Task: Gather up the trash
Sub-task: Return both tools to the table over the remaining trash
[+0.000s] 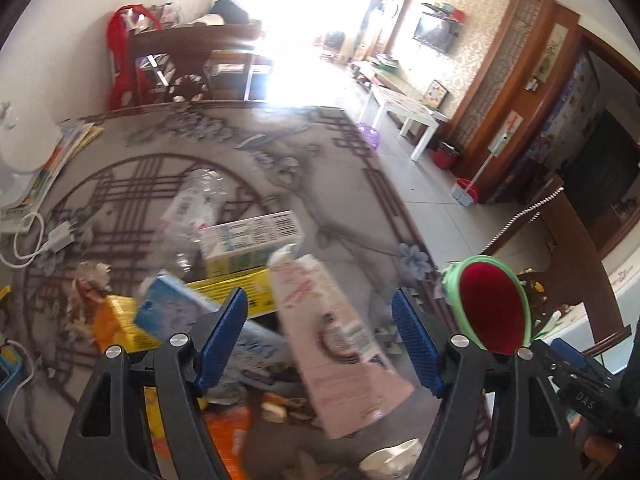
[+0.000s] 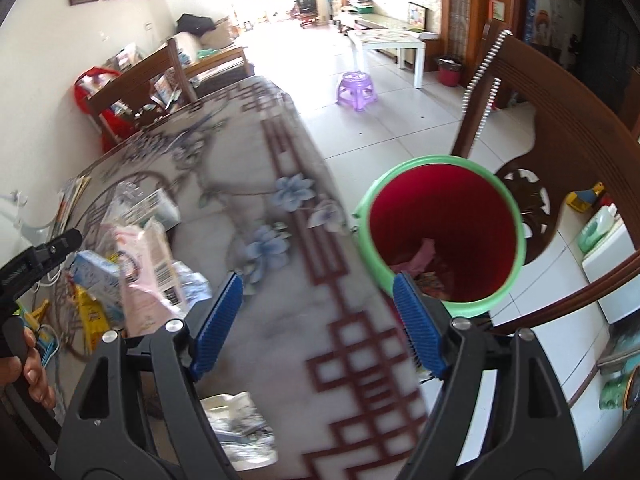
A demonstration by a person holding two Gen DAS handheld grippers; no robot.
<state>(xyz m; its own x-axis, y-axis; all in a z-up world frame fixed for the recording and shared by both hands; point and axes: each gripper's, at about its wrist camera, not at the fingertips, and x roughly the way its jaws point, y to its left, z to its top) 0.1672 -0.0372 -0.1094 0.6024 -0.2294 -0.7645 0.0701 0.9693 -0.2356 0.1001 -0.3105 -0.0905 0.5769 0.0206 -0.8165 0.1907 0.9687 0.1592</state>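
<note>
Left wrist view: left tool (image 1: 320,340) spread wide, gripping nothing, poised over the trash heap on the tabletop (image 1: 344,184). Pink carton (image 1: 332,340) dead centre between the blue pads, long axis running from upper centre toward the lower right of the frame, roughly along the fingers. Blue box (image 1: 168,300) off to the lower left, green-and-white box (image 1: 248,240) above centre, crushed clear bottle (image 1: 192,200) beyond that. Red bin with green rim (image 1: 494,308) at right, past the tabletop edge.

Right wrist view: right tool (image 2: 318,324) also wide and empty, over bare tabletop at lower centre. Bin just beyond the right pad, scraps already inside. Pink carton far left of frame, well apart. Verdict: left tool plainly nearer the carton; bin to its right.
</note>
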